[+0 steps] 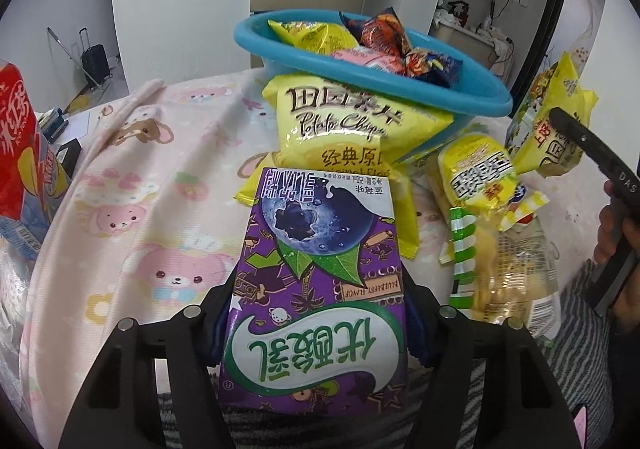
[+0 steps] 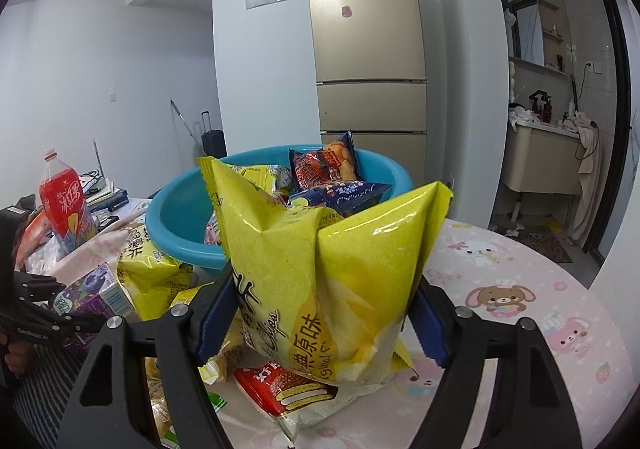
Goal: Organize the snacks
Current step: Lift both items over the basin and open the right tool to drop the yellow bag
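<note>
- Left gripper (image 1: 316, 313): jaws closed on a purple carton (image 1: 316, 289), blueberry picture on its face, print upside down in the left wrist view. Blue pads press both long sides of the carton.
- Carton sits low in front of the heap of snacks, over a pink cartoon-print cloth (image 1: 140, 177). Whether its base touches the cloth cannot be told.
- Right gripper (image 2: 320, 313): jaws part-way in, clamped on a yellow chip bag (image 2: 340, 289). Bag stands upright between the pads; its sides dent inward at the pads.
- In the right wrist view the carton (image 2: 96, 289) and left gripper (image 2: 52, 313) show at the left edge, beside the pile.
- Blue basin (image 2: 176, 225) stands on the cloth just behind the held bag. Inside: yellow packets, a dark red packet (image 2: 324, 165), a dark blue packet (image 2: 344, 193).
- Second chip bag (image 1: 352, 125) leans against the basin's near wall, straight beyond the carton in the left wrist view.
- Right of that bag: small yellow packets (image 1: 480, 173) and a clear packet with a green-striped edge (image 1: 464, 249), lying loose on the cloth.
- Under the held chip bag: a red pie packet (image 2: 288, 389), flat on the cloth.
- Red drink bottle (image 2: 64, 205) stands upright to the left of the basin, well apart from both grippers.
- A hand (image 1: 616, 233) holds the right gripper's handle at the right edge of the left wrist view.
- Background: gold fridge (image 2: 368, 49) against the wall, black suitcase (image 1: 94, 61) on the floor.
</note>
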The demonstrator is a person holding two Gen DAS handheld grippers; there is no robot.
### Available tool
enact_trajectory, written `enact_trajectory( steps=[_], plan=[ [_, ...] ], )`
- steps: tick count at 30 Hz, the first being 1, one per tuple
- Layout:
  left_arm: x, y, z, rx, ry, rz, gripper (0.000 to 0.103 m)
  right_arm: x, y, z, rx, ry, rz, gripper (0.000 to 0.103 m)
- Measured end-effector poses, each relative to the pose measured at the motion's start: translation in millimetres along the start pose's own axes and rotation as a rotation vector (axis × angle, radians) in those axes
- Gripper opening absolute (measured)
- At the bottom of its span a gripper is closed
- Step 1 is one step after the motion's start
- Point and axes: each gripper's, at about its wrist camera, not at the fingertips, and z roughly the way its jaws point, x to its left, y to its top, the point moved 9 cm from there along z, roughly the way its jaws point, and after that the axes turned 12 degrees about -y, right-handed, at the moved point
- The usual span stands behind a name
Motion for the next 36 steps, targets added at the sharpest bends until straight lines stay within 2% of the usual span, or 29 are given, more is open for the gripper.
enact_trajectory(
  steps=[12,19,30,36],
  plan=[
    [-15.1,4.3,-30.3,-0.097,-0.084,0.009,0.069,-2.3,6.5,-12.4,-0.054,-0.003,0.004,0.076],
    [-24.0,16.4,-50.6,-0.191,-0.112,0.034,0.069,-1.7,7.3,-14.2,-0.067,-0.004,0.0,0.076],
    [-17.3,30.8,-79.6,-0.315,-0.091,0.015,0.069,-4.3,9.7,-19.2,-0.091,-0.02,-0.001,0.076],
    [-20.4,39.8,-96.9,-0.395,-0.061,0.041,0.069,3.8,13.3,-25.4,-0.122,-0.025,-0.03,0.076]
  ],
)
